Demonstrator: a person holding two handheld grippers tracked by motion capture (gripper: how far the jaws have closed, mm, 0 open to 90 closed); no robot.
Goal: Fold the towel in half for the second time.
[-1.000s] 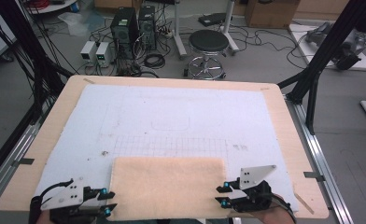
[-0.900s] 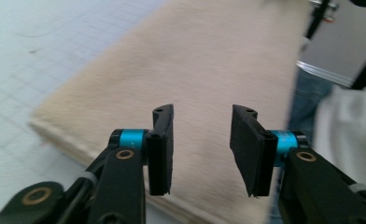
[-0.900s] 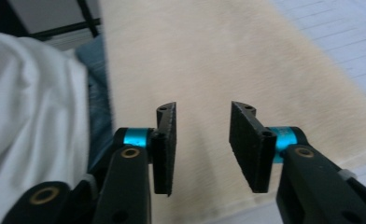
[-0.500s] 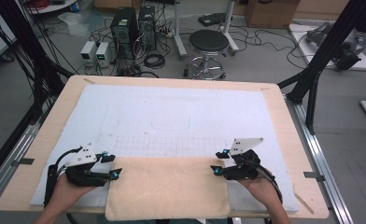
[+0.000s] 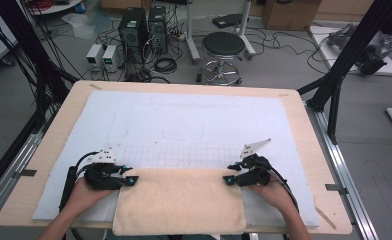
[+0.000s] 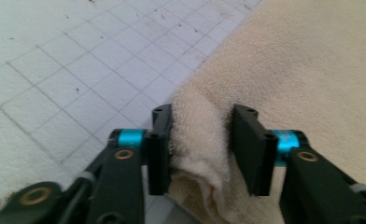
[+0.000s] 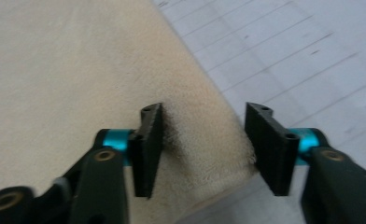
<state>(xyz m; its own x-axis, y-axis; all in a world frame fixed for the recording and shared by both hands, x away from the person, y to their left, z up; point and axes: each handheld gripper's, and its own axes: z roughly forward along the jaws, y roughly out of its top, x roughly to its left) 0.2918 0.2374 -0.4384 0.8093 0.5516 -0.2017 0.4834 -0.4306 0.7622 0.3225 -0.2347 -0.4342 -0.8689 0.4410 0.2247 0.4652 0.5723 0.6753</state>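
We see a beige towel [image 5: 179, 205] on the white mat [image 5: 184, 125], its near edge cut off, the left gripper [image 6: 202, 140] pinching its far-left corner, the right gripper [image 7: 203, 140] parted around its far-right corner.

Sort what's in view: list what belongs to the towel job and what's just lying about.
In the job:
- beige towel
- left claw
- right claw
- white mat

Lying about:
- round stool
- computer towers
- floor cables

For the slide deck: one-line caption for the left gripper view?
Left gripper pinching a bunched corner of the beige towel above the gridded white mat.
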